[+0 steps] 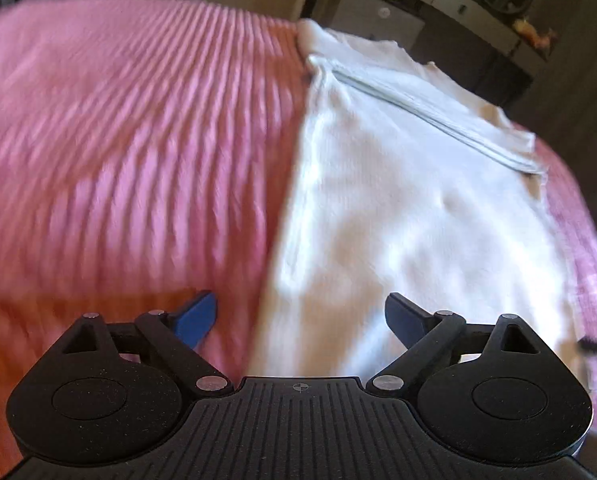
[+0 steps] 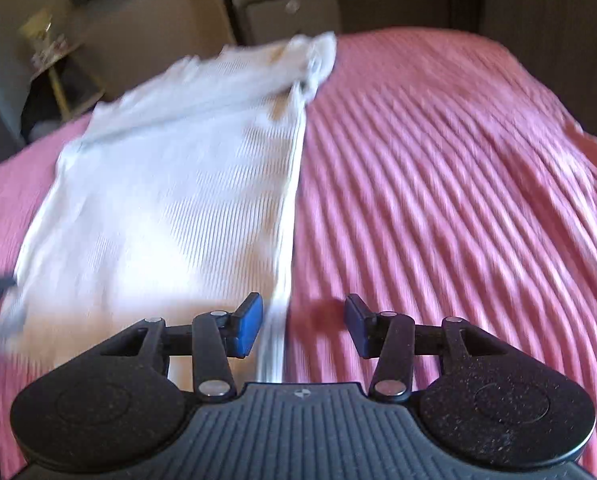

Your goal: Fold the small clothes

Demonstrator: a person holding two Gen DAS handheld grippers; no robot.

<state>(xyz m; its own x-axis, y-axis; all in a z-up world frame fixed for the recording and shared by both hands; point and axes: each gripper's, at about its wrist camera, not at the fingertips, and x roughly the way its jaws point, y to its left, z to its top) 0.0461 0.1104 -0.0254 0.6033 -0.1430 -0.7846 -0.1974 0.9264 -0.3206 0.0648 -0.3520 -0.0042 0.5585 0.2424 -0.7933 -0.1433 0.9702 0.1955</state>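
A white ribbed garment (image 1: 398,200) lies flat on a pink ribbed bedspread (image 1: 118,140), with a grey-trimmed fold across its far part. My left gripper (image 1: 300,314) hovers over the garment's near left edge, its blue pads wide apart and nothing pressed between them. In the right wrist view the same garment (image 2: 170,200) fills the left half of the pink bedspread (image 2: 458,180). My right gripper (image 2: 303,322) stands open over the garment's long right edge, which runs between the pads without touching them. Both views are motion-blurred.
Beyond the bed's far edge stand a grey cabinet (image 1: 378,16) and a dark shelf with small items (image 1: 490,8). The right wrist view shows the grey cabinet (image 2: 294,12) and a small side table (image 2: 54,76) at the back left.
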